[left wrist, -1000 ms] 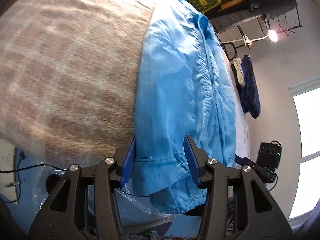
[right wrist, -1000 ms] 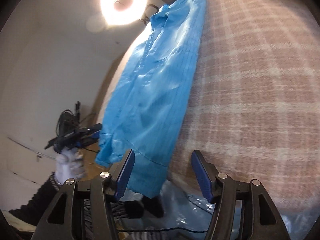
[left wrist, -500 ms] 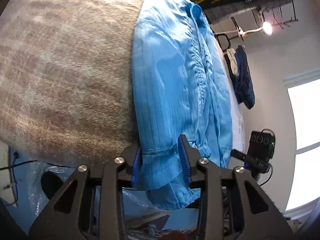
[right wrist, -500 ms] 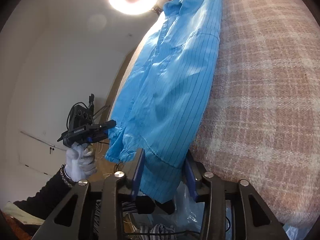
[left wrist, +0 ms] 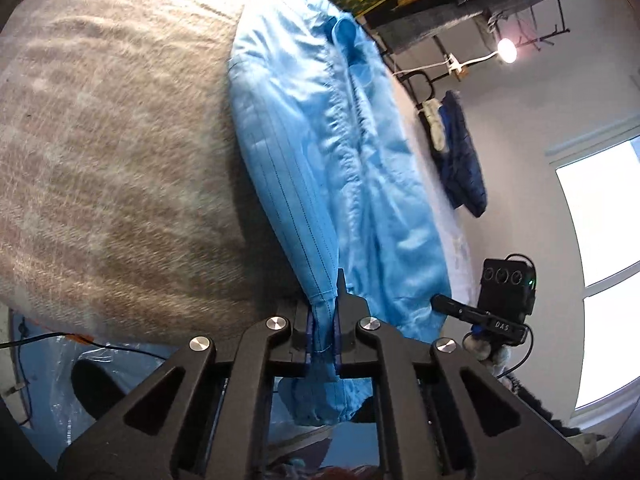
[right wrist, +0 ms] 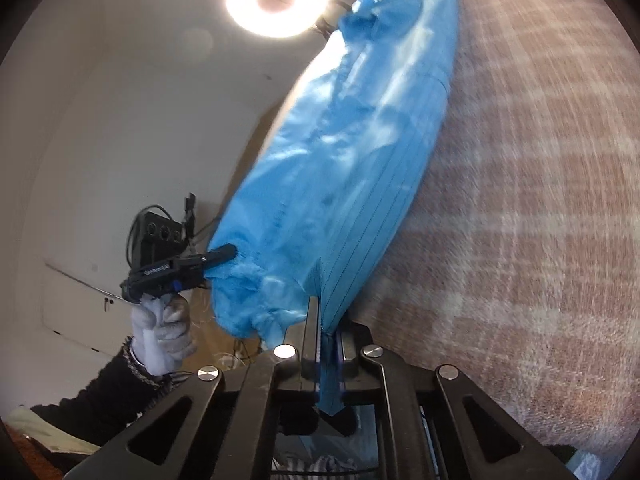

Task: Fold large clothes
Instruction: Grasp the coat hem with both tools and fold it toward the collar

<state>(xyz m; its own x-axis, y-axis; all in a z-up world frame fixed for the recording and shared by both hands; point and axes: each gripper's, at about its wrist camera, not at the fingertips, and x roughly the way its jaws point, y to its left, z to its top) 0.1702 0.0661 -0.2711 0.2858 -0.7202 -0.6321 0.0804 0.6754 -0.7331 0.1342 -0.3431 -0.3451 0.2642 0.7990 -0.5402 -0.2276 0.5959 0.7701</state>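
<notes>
Blue garment (left wrist: 344, 184), a long shirt or coat with fine dark pinstripes and a collar at its far end, lay lengthwise along the edge of a bed-like surface covered with a beige and brown plaid blanket (left wrist: 112, 152). Its near hem hung off the blanket's edge toward the person.

Left gripper (left wrist: 323, 336) had its fingers pinched together on a gathered bit of that hem, the cloth bunched into a narrow ridge between the blue pads. Right gripper (right wrist: 329, 360) was likewise clamped on the hem, a fold of the same cloth sticking out below its jaws. In the right wrist view the left gripper showed from the side, carried by a hand in a pale glove (right wrist: 162, 330), its tip at the garment's other bottom corner. So the two grips sat at opposite ends of the hem, probably so that the bottom edge could be lifted as one straight line.

The fabric rose taut from each clamp, which suggested a lift beginning. The likely next step was carrying the hem toward the collar to halve the length; thin, slippery cloth might slide or sag in the middle.
</notes>
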